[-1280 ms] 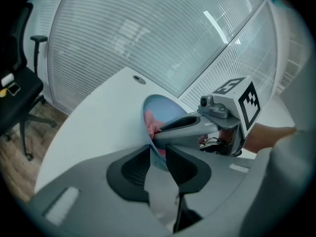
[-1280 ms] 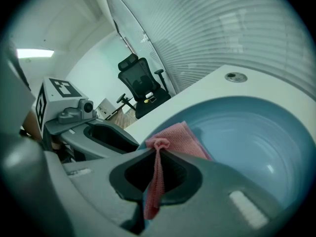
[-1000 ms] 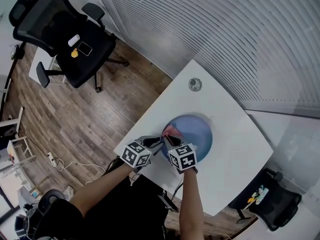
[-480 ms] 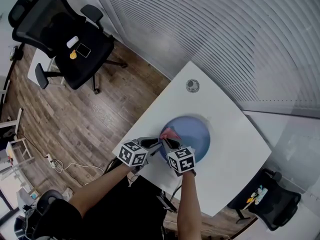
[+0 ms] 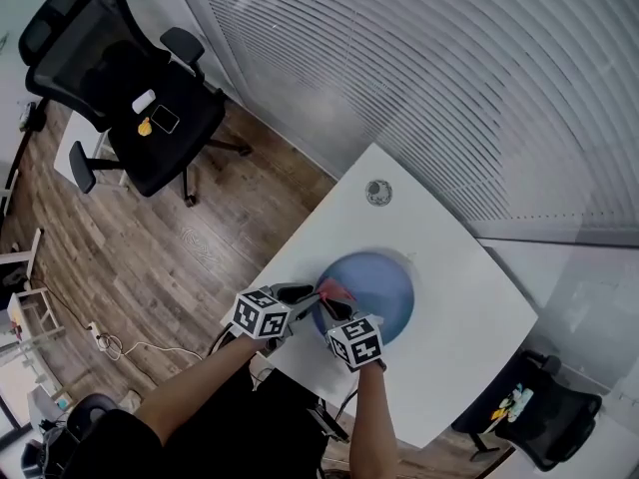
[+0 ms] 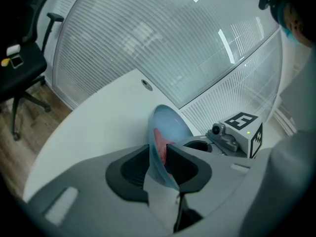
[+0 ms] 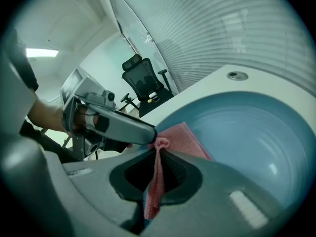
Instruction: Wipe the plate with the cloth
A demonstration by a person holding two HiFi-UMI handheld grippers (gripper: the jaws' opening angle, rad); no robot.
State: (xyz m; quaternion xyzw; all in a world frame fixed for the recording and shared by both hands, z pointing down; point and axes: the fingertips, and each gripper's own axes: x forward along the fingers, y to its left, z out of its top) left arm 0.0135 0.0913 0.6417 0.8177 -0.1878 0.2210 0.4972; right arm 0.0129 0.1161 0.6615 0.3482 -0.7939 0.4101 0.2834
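A blue plate (image 5: 374, 289) lies on the white table (image 5: 454, 302). Its near left rim (image 6: 157, 147) stands between the pads of my left gripper (image 5: 303, 293), which press on it from both sides. Those jaws have just been opening a little with the rim still between them. My right gripper (image 5: 334, 305) is shut on a pink cloth (image 7: 185, 136), bunched between its pads (image 7: 157, 164). The cloth's free part lies on the plate's inner face (image 7: 247, 132), close to the left gripper's finger (image 7: 123, 125).
A round grommet (image 5: 378, 192) sits in the table's far corner. A black office chair (image 5: 130, 78) with small items on its seat stands on the wooden floor at upper left. Another chair (image 5: 539, 417) is at lower right. White blinds (image 5: 449, 88) run behind the table.
The table and plate have slid slightly down and left in the head view. Both grippers stay at the plate's near left rim. Less of the pink cloth shows.
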